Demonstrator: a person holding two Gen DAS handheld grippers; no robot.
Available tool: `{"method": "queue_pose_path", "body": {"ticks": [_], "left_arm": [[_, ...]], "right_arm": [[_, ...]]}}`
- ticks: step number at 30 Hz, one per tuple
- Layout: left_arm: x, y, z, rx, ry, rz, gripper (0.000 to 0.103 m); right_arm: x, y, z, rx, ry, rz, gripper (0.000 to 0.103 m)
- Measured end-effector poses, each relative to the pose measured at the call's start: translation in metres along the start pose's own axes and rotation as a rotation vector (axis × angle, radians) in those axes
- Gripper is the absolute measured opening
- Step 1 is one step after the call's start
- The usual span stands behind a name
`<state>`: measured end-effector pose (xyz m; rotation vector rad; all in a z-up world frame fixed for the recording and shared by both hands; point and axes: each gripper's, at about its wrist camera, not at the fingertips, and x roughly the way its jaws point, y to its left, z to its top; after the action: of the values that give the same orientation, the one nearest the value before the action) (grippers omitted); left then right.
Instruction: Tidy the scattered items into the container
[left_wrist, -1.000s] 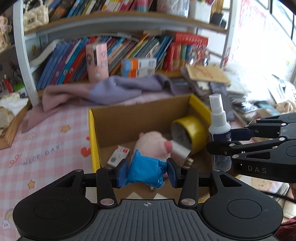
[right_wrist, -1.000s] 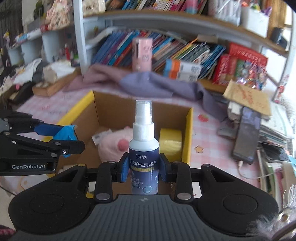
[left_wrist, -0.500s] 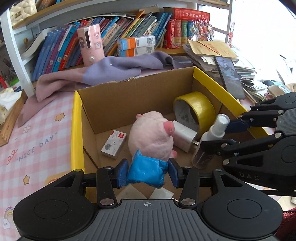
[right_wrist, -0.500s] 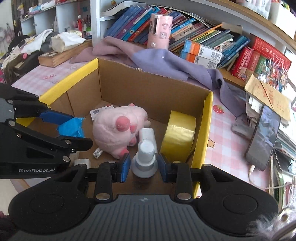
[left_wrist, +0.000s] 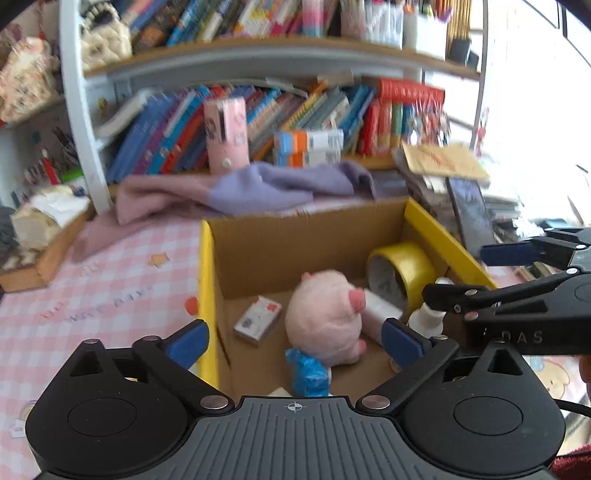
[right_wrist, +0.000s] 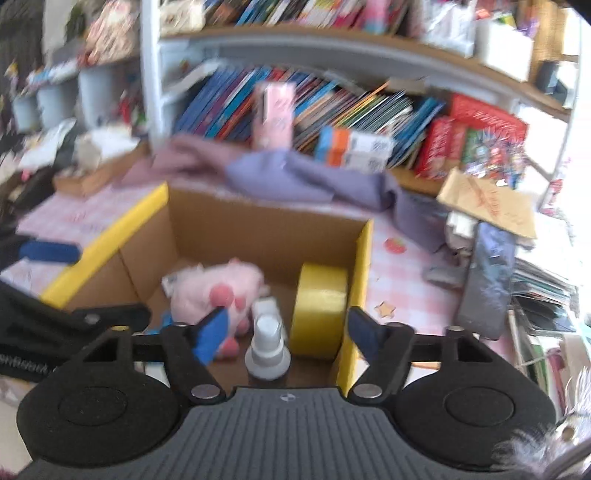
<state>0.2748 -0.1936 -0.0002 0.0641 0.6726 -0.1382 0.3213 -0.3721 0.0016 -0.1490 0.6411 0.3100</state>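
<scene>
A cardboard box (left_wrist: 295, 240) with yellow flaps holds a pink plush pig (left_wrist: 325, 325), a yellow tape roll (left_wrist: 406, 266), a small red-and-white carton (left_wrist: 258, 319), a white block and a crumpled blue packet (left_wrist: 308, 373). My left gripper (left_wrist: 293, 338) hangs over the box's near edge with its jaws opening wide; the blue packet lies free below them. The spray bottle (right_wrist: 267, 347) stands in the box (right_wrist: 258, 229) between the pads of my right gripper (right_wrist: 288, 336), whose jaws are opening and stand clear of it. The right gripper (left_wrist: 476, 277) also shows in the left wrist view.
A purple cloth (left_wrist: 258, 188) lies behind the box, before a shelf of books (left_wrist: 295, 118) and a pink carton (left_wrist: 225, 136). A phone (right_wrist: 487, 280) and stacked papers lie right of the box. Pink checked tablecloth (left_wrist: 92, 288) spreads to the left.
Both grippers have opened. The blue packet has dropped from the left jaws into the box. The right jaws have let go of the spray bottle, which stands in the box.
</scene>
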Motion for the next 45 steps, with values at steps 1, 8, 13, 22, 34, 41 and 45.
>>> {"method": "queue_pose_path", "body": {"ticks": [1,8,13,22,34,41,45], "left_arm": [[-0.007,0.001,0.0,0.004,-0.022,0.005,0.103],[-0.055,0.019,-0.012,-0.027,-0.113,0.042,0.103],[-0.089,0.041,-0.03,-0.063,-0.166,0.106,0.103],[-0.146,0.078,-0.086,-0.105,-0.174,0.186,0.103],[-0.216,0.101,-0.166,-0.102,-0.107,0.175,0.103],[-0.235,0.107,-0.181,-0.104,-0.079,0.157,0.103],[-0.234,0.107,-0.187,-0.118,-0.059,0.138,0.103]], "right_arm": [[-0.006,0.002,0.001,0.009,-0.022,-0.015,0.078],[-0.045,0.027,-0.003,0.055,-0.134,-0.075,0.085],[-0.067,0.055,-0.012,0.068,-0.164,-0.091,0.087],[-0.115,0.126,-0.042,0.034,-0.193,-0.101,0.091],[-0.182,0.211,-0.122,0.045,-0.103,-0.127,0.098],[-0.2,0.231,-0.137,0.065,-0.042,-0.13,0.101],[-0.198,0.236,-0.144,0.056,0.01,-0.123,0.103]]}}
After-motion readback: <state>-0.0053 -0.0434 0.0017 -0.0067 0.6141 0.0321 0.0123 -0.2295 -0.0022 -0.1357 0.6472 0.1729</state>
